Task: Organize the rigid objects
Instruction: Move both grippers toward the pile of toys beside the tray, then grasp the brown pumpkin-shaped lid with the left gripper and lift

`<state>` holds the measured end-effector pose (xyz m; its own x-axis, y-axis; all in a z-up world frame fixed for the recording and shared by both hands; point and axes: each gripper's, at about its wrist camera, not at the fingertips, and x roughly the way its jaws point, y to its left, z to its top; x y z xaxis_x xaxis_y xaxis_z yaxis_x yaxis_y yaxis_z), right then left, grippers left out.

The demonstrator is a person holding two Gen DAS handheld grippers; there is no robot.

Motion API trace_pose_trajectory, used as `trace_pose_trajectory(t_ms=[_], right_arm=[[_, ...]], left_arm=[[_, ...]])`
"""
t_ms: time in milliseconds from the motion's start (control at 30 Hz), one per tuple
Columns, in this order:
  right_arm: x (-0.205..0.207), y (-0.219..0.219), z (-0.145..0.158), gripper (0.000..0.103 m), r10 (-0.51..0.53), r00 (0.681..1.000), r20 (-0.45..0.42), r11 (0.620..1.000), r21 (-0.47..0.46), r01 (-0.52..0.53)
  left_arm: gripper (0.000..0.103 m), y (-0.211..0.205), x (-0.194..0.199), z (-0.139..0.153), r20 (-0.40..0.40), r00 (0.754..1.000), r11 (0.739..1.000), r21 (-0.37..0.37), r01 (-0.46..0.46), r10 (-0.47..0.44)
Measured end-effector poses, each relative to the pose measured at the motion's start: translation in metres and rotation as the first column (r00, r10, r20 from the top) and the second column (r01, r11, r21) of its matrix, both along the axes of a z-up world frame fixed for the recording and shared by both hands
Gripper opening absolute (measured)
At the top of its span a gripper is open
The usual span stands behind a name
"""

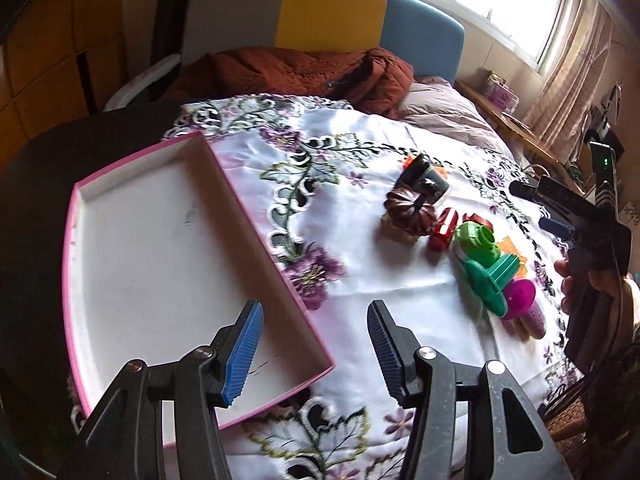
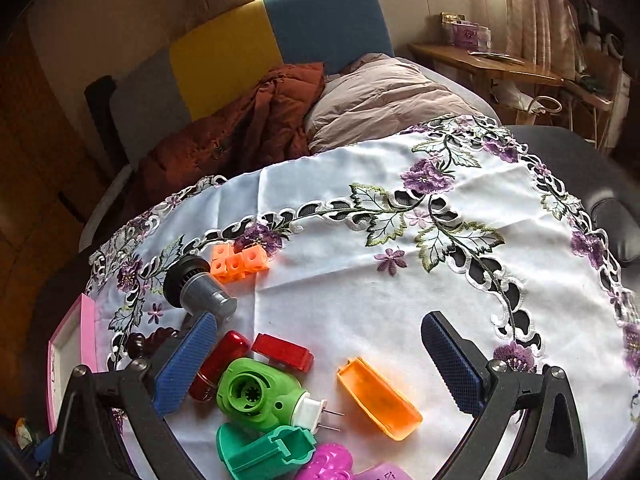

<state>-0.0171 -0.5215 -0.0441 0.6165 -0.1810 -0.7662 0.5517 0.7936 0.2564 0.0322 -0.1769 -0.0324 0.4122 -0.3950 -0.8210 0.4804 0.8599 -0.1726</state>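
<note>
In the left wrist view a shallow white tray with a pink rim [image 1: 120, 168] lies on the embroidered cloth, with nothing in it. My left gripper [image 1: 314, 316] hangs open above the tray's near right edge, holding nothing. To the right sits a cluster of small objects: a brown ribbed piece [image 1: 408, 212], a grey-black cylinder [image 2: 200, 288], orange cubes [image 2: 240, 264], two red pieces [image 2: 282, 352], a green plug device [image 2: 260, 396], an orange shell [image 2: 380, 396], a teal piece [image 2: 264, 452] and a magenta piece [image 2: 332, 464]. Wide open, my right gripper [image 2: 318, 326] hovers over this cluster with bare cloth between its fingers.
The white cloth with purple flowers [image 2: 360, 280] covers a dark round table [image 1: 40, 168]. Behind it are a bed with a rust jacket [image 1: 300, 72] and a padded headboard [image 1: 328, 12]. A hand [image 1: 568, 280] holds the right gripper at the table's right side.
</note>
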Motion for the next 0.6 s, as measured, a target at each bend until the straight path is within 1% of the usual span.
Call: trace_pose_trajectory(t_ms=[100,267,533,600], right_arm=[[-0.001,-0.002,0.001,0.103,-0.009,1.0,0.002,1.0,0.007,0.009],[-0.002,-0.003,0.003,0.103,-0.016,1.0,0.014,1.0,0.011,0.016],[-0.001,-0.007,0.005,0.103,-0.02,0.999,0.027,1.0,0.022,0.019],[-0.001,-0.008,0.005,0.103,-0.022,0.999,0.029,0.999,0.027,0.022]], left_arm=[[0.055,-0.017,0.005,0.0,-0.019,0.999,0.999,-0.01,0.04,-0.04],[0.055,-0.057,0.014,-0.004,-0.014,0.992,0.992,-0.004,0.125,-0.125],[0.055,-0.106,0.04,-0.016,0.003,0.983,0.983,-0.006,0.184,-0.184],[0.055,-0.114,0.048,-0.02,-0.021,0.982,0.982,-0.013,0.187,-0.188]])
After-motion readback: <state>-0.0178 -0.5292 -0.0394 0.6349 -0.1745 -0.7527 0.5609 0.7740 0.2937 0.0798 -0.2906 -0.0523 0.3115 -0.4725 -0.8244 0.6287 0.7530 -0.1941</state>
